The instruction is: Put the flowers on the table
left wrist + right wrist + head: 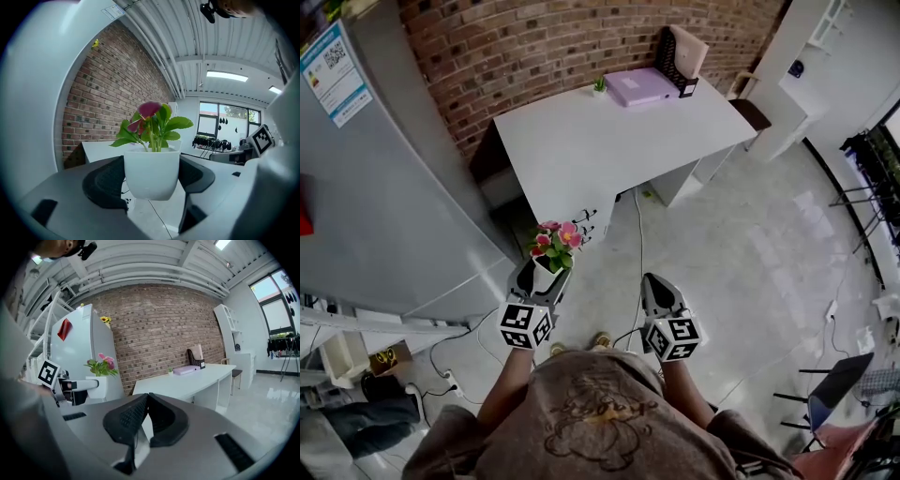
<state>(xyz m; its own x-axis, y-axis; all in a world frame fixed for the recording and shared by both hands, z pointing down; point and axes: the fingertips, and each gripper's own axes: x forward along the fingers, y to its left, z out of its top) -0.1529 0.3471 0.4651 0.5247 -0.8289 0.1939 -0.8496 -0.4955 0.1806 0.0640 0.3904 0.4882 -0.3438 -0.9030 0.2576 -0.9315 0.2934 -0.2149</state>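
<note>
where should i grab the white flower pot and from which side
Grip the white pot on opposite side walls, coming in level: they stand near upright, while the flowers fill the top. The left gripper clamps it that way.

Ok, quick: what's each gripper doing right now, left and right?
Left gripper: closed on the white flower pot, carrying it.
Right gripper: closed, nothing between its jaws.
</note>
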